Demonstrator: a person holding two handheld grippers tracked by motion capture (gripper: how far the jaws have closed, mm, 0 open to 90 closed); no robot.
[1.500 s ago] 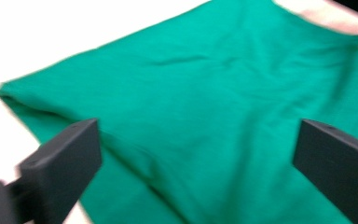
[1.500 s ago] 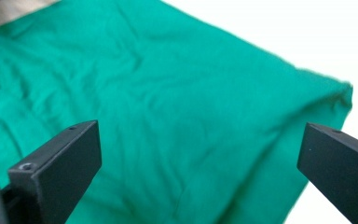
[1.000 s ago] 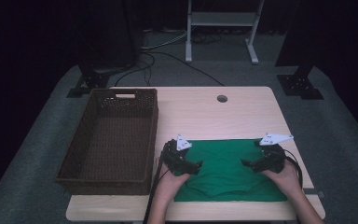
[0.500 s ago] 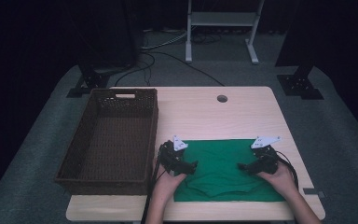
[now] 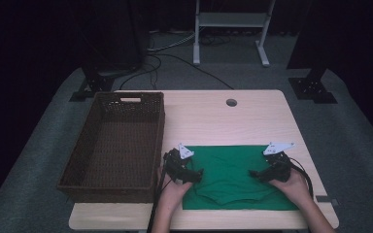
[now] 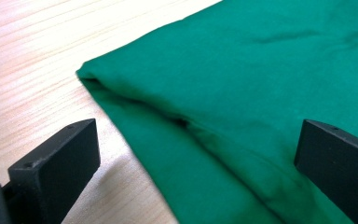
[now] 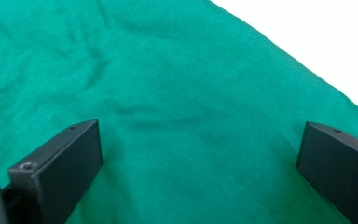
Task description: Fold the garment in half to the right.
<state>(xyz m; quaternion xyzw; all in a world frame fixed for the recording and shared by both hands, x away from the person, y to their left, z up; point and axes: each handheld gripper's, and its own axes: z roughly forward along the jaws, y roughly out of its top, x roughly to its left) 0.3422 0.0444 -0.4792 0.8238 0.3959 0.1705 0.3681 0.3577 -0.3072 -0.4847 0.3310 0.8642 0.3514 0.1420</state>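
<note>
We seem to be in a lab or recording studio: dark curtains close off the far side, a light wooden surface (image 5: 252, 116) stands on grey carpet (image 5: 354, 145), cables (image 5: 175, 58) trail past black stand feet (image 5: 313, 90) (plus a white metal frame (image 5: 230, 22)).

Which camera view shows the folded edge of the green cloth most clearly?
The left gripper view: there the green cloth lies between open jaws, its corner and doubled layers sharp against the table. The high view shows the whole cloth but small and dim. The right gripper view shows flat cloth and one plain edge.
</note>
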